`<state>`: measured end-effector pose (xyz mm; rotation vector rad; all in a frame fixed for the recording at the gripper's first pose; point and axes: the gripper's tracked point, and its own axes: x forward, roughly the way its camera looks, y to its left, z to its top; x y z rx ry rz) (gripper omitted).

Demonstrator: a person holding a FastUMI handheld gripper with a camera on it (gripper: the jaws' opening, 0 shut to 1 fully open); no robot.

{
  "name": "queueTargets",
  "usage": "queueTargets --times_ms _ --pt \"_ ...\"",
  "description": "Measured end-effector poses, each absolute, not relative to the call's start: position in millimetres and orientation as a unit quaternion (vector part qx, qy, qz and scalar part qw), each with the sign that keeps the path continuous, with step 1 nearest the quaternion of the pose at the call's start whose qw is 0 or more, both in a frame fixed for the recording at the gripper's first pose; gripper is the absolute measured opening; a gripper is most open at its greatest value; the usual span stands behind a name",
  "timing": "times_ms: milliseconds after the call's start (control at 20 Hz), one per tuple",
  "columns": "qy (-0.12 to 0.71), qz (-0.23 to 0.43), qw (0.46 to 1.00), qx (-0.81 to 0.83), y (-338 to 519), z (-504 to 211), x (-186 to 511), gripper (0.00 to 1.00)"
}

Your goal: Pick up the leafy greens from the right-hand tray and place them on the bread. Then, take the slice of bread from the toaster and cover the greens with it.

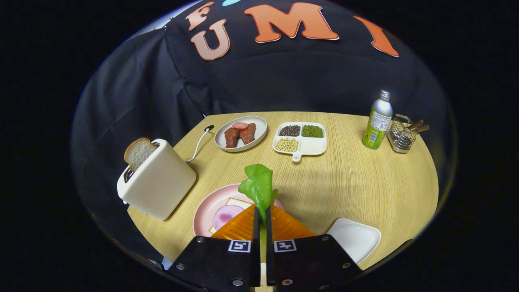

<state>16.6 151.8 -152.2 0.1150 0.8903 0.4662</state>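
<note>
While the gripper [262, 217] is pinching the floppy green leafy greens [258, 187] above the pink plate's [204, 211] bread slice [234, 202], they are leaning toward one o'clock and risking draping off the bread when let go.

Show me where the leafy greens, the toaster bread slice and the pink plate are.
leafy greens [258, 187]: gripper view, middle of the leaf pinched in the gripper [261, 215].
bread slice [138, 152]: gripper view, face sticking out of the toaster.
pink plate [204, 211]: gripper view, bare rim.
</note>
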Motion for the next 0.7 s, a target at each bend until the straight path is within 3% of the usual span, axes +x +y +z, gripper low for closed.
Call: queueTargets --times_ms 700 --pt "0.471 0.258 0.844 -0.003 210 -199 -2 0.06"
